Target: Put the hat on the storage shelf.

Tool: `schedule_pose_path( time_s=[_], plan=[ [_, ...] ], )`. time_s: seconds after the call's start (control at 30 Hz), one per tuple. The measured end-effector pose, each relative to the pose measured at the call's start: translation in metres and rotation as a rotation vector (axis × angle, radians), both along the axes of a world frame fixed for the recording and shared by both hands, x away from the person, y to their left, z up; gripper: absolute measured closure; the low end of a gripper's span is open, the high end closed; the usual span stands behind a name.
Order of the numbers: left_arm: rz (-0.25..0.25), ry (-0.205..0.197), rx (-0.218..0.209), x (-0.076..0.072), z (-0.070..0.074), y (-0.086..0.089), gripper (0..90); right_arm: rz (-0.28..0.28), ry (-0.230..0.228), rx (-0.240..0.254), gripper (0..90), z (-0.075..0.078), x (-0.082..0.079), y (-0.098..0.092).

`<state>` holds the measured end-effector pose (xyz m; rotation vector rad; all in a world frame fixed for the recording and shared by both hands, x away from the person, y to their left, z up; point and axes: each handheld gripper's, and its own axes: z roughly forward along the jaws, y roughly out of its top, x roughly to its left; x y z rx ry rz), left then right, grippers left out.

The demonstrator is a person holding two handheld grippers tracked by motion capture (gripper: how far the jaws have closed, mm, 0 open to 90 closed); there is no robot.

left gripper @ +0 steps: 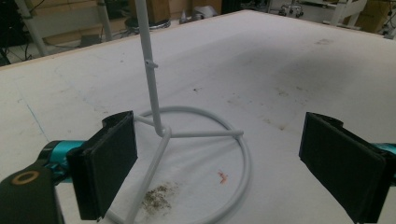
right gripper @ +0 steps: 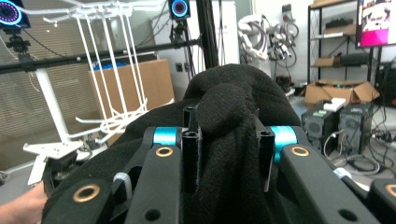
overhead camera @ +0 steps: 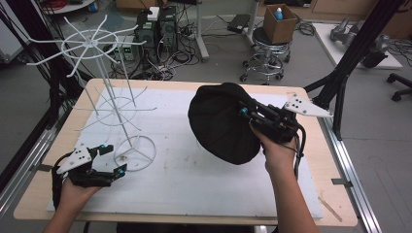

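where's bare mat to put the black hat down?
Free: the white mat along the near edge, between the left tongs and the right forearm, and the middle strip between the rack's base ring and the black hat. Crowded: the left side, where the white wire rack spreads its arms, and the left tongs standing open at its base.

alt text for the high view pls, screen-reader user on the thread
The right gripper is clamped on a black fabric hat, held above a white-topped table. The left gripper rests open at the near left, its jaws facing the ring base of a white wire rack. Cables, computers and a stool lie on the floor beyond.
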<state>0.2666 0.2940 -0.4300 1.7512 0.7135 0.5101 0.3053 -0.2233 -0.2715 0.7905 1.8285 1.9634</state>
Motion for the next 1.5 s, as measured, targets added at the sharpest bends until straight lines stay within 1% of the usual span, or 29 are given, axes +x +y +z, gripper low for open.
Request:
schedule_pose_path(
  time_s=[0.03,0.07,0.1,0.13,0.17,0.2,0.3,0.33,0.37,0.4,0.53,0.57,0.67,0.7,0.73,0.83,0.87,0.97,1.0,1.03,1.13,1.17,1.2,1.27,1.3,1.33,1.4,1.43,1.5],
  plan=[
    [0.000,0.000,0.000,0.000,0.000,0.000,11.6,0.000,0.000,0.000,72.5,0.000,0.000,0.000],
    [0.000,-0.001,-0.001,0.000,0.000,0.000,11.6,0.001,-0.010,-0.002,72.5,0.007,0.001,0.003],
    [0.000,-0.002,-0.002,0.000,0.000,0.000,11.6,0.001,-0.010,-0.002,72.5,0.007,0.001,0.003],
    [0.000,-0.002,0.000,0.000,0.000,-0.001,11.6,0.004,-0.023,-0.001,72.5,0.014,0.002,0.005],
    [0.000,-0.002,0.000,0.000,0.000,-0.001,11.6,0.004,-0.023,-0.001,72.5,0.014,0.002,0.005],
    [-0.003,0.003,-0.003,0.000,0.000,-0.001,11.6,0.005,-0.035,-0.002,72.5,0.021,0.004,0.008],
    [-0.003,0.002,0.001,0.000,0.000,-0.001,11.6,0.005,-0.041,-0.001,72.5,0.027,0.006,0.010],
    [-0.003,0.002,0.001,0.000,0.000,-0.001,11.6,0.011,-0.046,-0.002,72.5,0.033,0.008,0.013],
    [-0.004,0.002,0.000,0.000,0.000,-0.001,11.6,0.011,-0.046,-0.002,72.5,0.033,0.008,0.013],
    [-0.003,0.002,-0.003,0.000,0.000,-0.001,11.6,0.014,-0.056,-0.004,72.5,0.039,0.011,0.016],
    [-0.001,0.001,-0.002,0.000,0.000,0.000,11.6,0.019,-0.071,0.001,72.5,0.050,0.015,0.022],
    [-0.002,0.001,0.000,0.001,0.000,0.000,11.6,0.019,-0.071,0.001,72.5,0.050,0.015,0.022],
    [-0.002,0.001,-0.002,0.001,-0.001,0.000,11.6,0.035,-0.082,0.006,72.5,0.061,0.018,0.027],
    [-0.002,0.001,-0.002,0.001,-0.001,0.000,11.6,0.035,-0.082,0.006,72.5,0.061,0.018,0.027],
    [-0.003,0.001,-0.001,0.001,-0.001,0.000,11.6,0.045,-0.094,0.007,72.5,0.067,0.020,0.029],
    [-0.003,0.001,-0.001,0.001,-0.001,0.000,11.6,0.059,-0.103,0.009,72.5,0.072,0.021,0.030],
    [-0.004,0.002,-0.004,0.001,-0.001,0.000,11.6,0.081,-0.110,0.016,72.5,0.078,0.023,0.031],
    [-0.004,0.002,-0.002,0.001,-0.001,0.000,11.6,0.094,-0.109,0.032,72.6,0.083,0.025,0.031],
    [-0.002,0.002,-0.004,0.001,-0.001,0.000,11.6,0.108,-0.098,0.048,72.5,0.087,0.028,0.029],
    [-0.002,0.002,-0.004,0.001,-0.001,0.000,11.6,0.108,-0.098,0.048,72.5,0.087,0.028,0.029],
    [-0.003,0.005,-0.003,0.001,-0.001,-0.001,11.6,0.117,-0.108,0.065,72.6,0.098,0.031,0.030],
    [-0.003,0.005,-0.003,0.001,-0.001,-0.001,11.6,0.117,-0.108,0.065,72.6,0.098,0.031,0.030],
    [-0.003,0.005,-0.003,0.001,-0.001,-0.001,11.6,0.125,-0.116,0.081,72.6,0.105,0.032,0.032],
    [-0.003,0.005,-0.001,0.001,-0.001,-0.001,11.6,0.131,-0.128,0.091,72.6,0.112,0.033,0.034],
    [-0.003,0.005,-0.001,0.001,-0.001,-0.001,11.6,0.131,-0.128,0.091,72.6,0.112,0.033,0.034],
    [-0.003,0.004,-0.002,0.001,-0.001,-0.001,11.6,0.140,-0.133,0.102,72.6,0.119,0.034,0.038],
    [-0.003,0.004,-0.002,0.001,-0.001,-0.001,11.6,0.141,-0.143,0.106,72.6,0.126,0.036,0.041],
    [-0.004,0.005,-0.002,0.001,-0.001,-0.001,11.6,0.141,-0.143,0.106,72.6,0.126,0.036,0.041],
    [-0.004,0.004,-0.003,0.001,-0.001,0.000,11.6,0.139,-0.153,0.113,72.7,0.136,0.039,0.045]
  ],
)
